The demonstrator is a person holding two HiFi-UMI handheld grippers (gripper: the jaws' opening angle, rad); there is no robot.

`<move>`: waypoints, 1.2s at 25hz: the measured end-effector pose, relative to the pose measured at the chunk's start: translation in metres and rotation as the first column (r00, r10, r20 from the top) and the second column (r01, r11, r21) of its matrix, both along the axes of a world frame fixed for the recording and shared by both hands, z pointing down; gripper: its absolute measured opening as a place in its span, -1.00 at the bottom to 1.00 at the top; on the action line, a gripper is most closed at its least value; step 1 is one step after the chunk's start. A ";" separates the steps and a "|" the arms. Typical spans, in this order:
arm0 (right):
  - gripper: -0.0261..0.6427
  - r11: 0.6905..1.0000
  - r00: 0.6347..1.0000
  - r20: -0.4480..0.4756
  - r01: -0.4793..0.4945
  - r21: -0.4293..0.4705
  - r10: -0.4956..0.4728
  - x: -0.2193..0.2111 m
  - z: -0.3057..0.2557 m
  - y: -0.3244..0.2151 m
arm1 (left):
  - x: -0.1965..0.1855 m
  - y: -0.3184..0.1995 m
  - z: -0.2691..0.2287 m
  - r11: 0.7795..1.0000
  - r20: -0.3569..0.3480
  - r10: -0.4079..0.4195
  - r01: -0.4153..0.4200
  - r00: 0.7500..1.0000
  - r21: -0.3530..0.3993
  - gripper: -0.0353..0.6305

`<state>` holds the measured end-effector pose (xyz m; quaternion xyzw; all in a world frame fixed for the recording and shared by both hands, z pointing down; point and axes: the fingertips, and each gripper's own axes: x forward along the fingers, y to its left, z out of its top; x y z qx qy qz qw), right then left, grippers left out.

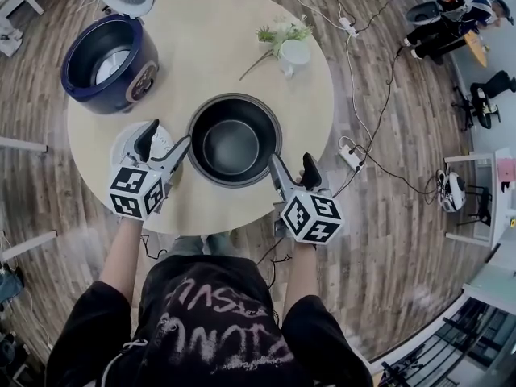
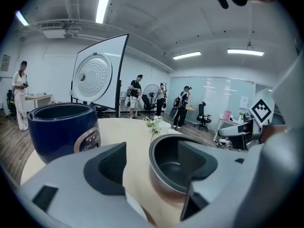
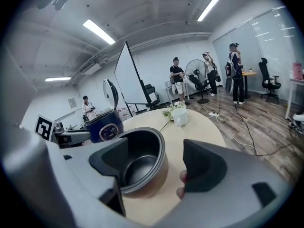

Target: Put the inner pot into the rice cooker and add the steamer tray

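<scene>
Round tabletop (image 1: 322,103). Rice cooker (image 1: 105,59) at far left, lid up, no pot inside. Inner pot (image 1: 234,139) sits mid-tabletop. Left claw (image 1: 165,145) and right claw (image 1: 294,172) are both open at opposite rim sides, not pinching. Best: close both evenly on the rim, lift level.

The inner pot (image 1: 234,139) looks smooth, dark metal.

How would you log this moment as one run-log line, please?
inner pot: on table | left tongs: open at its left rim | right tongs: open at its right rim | rice cooker: open, empty
</scene>
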<state>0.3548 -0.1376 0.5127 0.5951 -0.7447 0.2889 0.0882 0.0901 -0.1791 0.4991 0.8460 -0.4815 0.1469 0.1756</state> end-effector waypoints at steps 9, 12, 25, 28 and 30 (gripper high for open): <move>0.09 0.996 1.000 0.023 -0.009 -0.085 0.011 -0.012 0.036 -0.012 | 0.012 -0.014 0.047 0.992 -0.017 0.001 -0.003 1.000 -0.123 0.12; 0.06 0.993 1.000 0.022 -0.013 -0.119 0.016 -0.013 0.050 -0.012 | 0.019 -0.015 0.062 0.987 -0.010 0.008 -0.009 1.000 -0.160 0.12; -0.27 0.971 0.997 -0.003 -0.071 -0.230 0.073 -0.010 0.082 -0.017 | 0.025 -0.022 0.086 0.970 -0.015 0.005 -0.008 1.000 -0.242 -0.06; -0.34 0.969 0.997 0.005 -0.068 -0.239 0.071 -0.012 0.083 -0.016 | 0.028 -0.021 0.088 0.969 -0.014 0.015 -0.018 1.000 -0.248 -0.11; -0.41 0.969 0.998 0.004 -0.063 -0.239 0.066 -0.015 0.082 -0.017 | 0.031 -0.022 0.088 0.967 -0.021 0.021 -0.025 1.000 -0.255 -0.19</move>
